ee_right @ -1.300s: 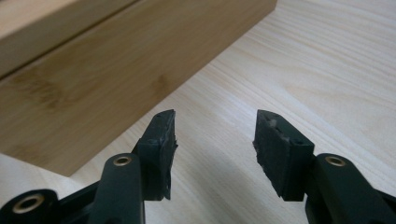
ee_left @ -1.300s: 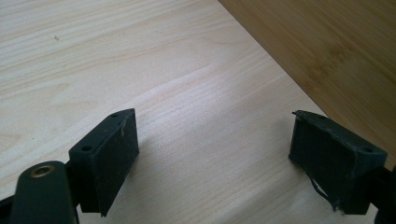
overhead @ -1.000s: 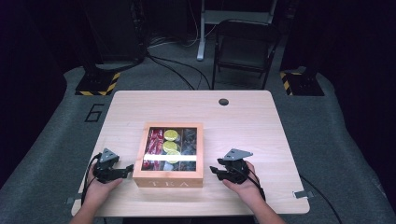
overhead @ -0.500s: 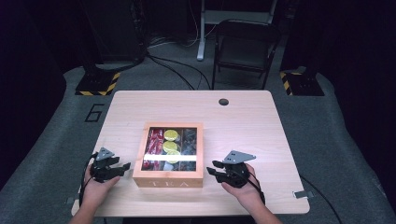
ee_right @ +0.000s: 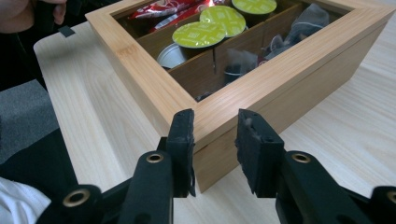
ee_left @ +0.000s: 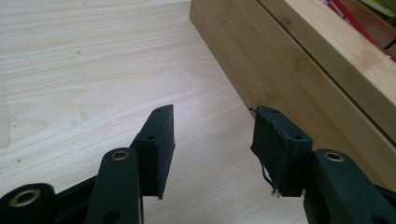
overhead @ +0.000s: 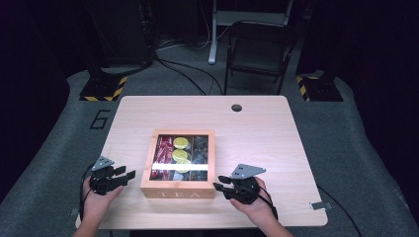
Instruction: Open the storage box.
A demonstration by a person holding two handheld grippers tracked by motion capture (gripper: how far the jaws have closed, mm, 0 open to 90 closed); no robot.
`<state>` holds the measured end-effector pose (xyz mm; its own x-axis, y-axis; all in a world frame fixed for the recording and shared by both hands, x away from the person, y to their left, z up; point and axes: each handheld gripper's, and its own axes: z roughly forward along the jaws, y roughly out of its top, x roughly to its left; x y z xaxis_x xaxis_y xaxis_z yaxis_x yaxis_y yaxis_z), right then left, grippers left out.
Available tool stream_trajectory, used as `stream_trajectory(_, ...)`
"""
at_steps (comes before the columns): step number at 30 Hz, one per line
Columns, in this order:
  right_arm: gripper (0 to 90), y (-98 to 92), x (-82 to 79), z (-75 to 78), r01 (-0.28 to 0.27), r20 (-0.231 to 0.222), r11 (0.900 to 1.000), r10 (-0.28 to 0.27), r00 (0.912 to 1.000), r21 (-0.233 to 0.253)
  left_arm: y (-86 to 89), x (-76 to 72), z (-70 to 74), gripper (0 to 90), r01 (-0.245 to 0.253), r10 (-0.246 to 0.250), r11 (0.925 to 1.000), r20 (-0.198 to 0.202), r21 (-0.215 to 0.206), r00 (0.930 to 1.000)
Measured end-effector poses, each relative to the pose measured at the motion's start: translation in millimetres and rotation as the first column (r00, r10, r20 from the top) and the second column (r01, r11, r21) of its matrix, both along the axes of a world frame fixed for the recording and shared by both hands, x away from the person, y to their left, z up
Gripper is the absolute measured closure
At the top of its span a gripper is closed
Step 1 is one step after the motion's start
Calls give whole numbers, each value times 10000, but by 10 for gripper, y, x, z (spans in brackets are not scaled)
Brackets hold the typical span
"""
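The table [overhead: 257, 123] fills the middle of the high view, pale wood with a small dark hole [overhead: 236, 107] near its upper edge. Behind it, at the top of the frame, stands a folding chair [overhead: 259, 52], and yellow-and-black striped plates [overhead: 104, 88] lie on the grey floor at upper left and upper right. The box [overhead: 179, 191] sits low in the centre of the table, close to the bottom edge, its front face lettered TEA and its glass lid down in a wooden frame. Through the glass show yellow-green capsules [overhead: 181, 143] in the middle and red packets [overhead: 163, 150] at the left; the right gripper view also shows dark packets [ee_right: 306, 21] toward its upper right. The left gripper [overhead: 129, 174] lies at the lower left of the high view, just beside the box's left wall, jaws spread and holding nothing; in the left gripper view [ee_left: 212, 126] the box wall runs down the right of the frame, with the right-hand jaw close to it, though contact cannot be told. The right gripper [overhead: 217, 185] is at the lower right of the high view, at the box's near right corner; in the right gripper view [ee_right: 215, 126] its jaws stand apart on either side of that corner, empty, low in the frame.
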<state>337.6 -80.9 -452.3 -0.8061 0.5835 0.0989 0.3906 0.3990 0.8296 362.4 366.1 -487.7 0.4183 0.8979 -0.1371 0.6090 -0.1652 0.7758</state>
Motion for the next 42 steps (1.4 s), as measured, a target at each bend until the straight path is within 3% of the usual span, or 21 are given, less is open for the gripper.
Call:
stream_trajectory(4,640,20,-4,-30,-104,-64,9999,103,9999,-137,-36,-25,36,482,52,-53,9999,93,145,9999)
stream_trajectory(16,640,70,-31,-104,-299,-210,9987,291,9994,-408,-81,-36,66,470,196,-197,9998,174,69,9997)
stream_trajectory(24,688,49,-59,-128,-155,-349,9993,143,9993,-329,-103,5,88,465,229,-229,9997,310,0,9993)
stream_trajectory(29,744,47,-73,-151,-412,-440,9978,389,9983,-527,-105,30,92,464,159,-154,9998,458,-100,9988)
stream_trajectory(33,771,56,-88,-178,-477,-482,9961,442,9979,-746,-88,47,98,462,175,-170,9998,374,-134,9992)
stream_trajectory(42,804,58,-76,-210,-376,-481,9971,345,9982,-663,-79,53,97,461,141,-135,9998,401,-154,9991)
